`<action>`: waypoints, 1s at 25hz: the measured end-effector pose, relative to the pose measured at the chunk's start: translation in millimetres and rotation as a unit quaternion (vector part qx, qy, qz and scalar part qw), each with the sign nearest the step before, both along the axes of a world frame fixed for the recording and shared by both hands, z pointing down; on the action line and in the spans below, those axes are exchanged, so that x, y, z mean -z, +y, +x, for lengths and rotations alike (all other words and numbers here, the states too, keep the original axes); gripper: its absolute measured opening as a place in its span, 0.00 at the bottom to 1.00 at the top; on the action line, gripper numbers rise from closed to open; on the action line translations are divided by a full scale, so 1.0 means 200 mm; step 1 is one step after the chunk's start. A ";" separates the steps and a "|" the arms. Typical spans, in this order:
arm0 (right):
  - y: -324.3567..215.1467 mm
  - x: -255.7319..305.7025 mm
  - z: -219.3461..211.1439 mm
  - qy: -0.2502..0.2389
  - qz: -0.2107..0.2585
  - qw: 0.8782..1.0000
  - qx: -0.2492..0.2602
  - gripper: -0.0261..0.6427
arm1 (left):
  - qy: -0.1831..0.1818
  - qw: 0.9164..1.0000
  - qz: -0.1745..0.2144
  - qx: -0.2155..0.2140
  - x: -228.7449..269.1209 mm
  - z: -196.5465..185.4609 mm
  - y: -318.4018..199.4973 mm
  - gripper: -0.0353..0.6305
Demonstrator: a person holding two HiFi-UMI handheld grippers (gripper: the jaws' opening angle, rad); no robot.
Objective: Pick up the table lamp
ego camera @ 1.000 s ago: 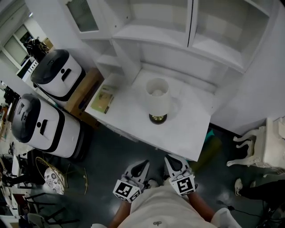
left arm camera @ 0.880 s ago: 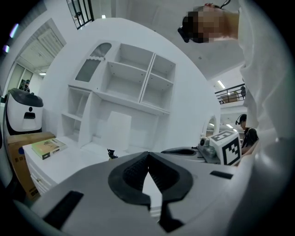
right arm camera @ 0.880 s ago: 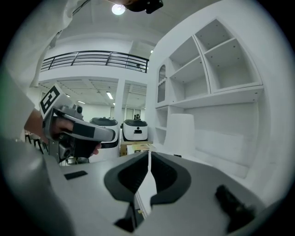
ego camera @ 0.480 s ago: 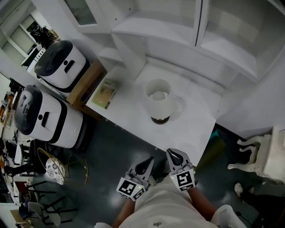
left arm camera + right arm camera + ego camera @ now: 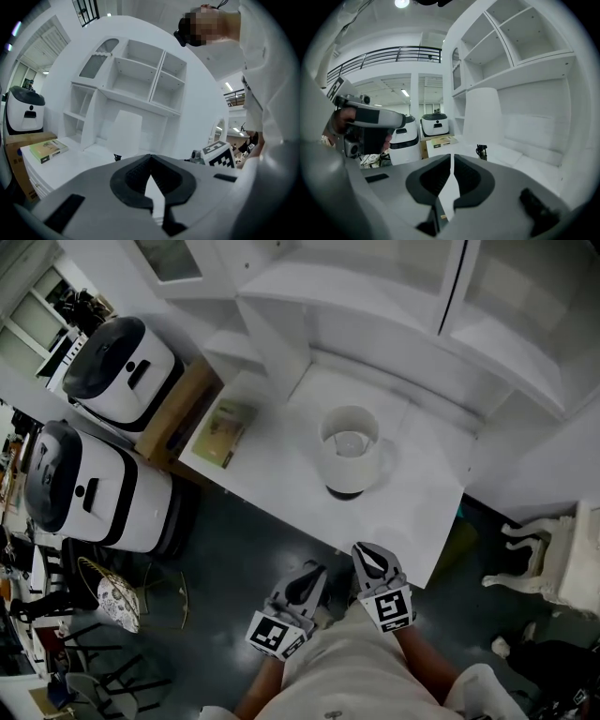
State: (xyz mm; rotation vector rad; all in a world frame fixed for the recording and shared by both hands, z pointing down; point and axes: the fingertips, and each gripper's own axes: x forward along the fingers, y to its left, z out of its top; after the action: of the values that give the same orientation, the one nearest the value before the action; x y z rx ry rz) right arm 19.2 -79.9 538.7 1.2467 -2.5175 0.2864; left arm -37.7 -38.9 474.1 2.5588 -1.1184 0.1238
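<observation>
Print on the book (image 5: 225, 432) at the desk's (image 5: 281, 479) left end is too small to read. Left gripper (image 5: 309, 575) and right gripper (image 5: 368, 559) sit side by side just short of the front edge, tipped slightly down, both jaws closed on nothing. The lamp (image 5: 349, 451) stands upright mid-desk, well apart from them.

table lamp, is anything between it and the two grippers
Nothing visible does. The table lamp stands alone on the white desk, with bare desk top between it and the near edge, where the left gripper and right gripper are, both shut. The book lies off to the left.
</observation>
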 end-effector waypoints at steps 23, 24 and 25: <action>-0.49 -0.36 -0.12 0.026 0.030 0.985 -0.167 0.39 | -0.003 0.995 -0.009 -0.099 -0.24 -0.37 -0.33 0.07; -0.52 -0.39 -0.11 0.029 0.031 0.984 -0.176 0.40 | -0.005 0.995 -0.012 -0.102 -0.25 -0.38 -0.33 0.07; -0.54 -0.41 -0.10 0.031 0.031 0.982 -0.183 0.41 | -0.009 0.994 -0.015 -0.106 -0.26 -0.39 -0.33 0.07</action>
State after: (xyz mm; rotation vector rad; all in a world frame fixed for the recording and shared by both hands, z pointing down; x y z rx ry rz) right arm -1.3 -188.5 621.6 1.7143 -2.2490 0.2472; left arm -115.0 -104.6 525.9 2.6471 -0.8406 0.2136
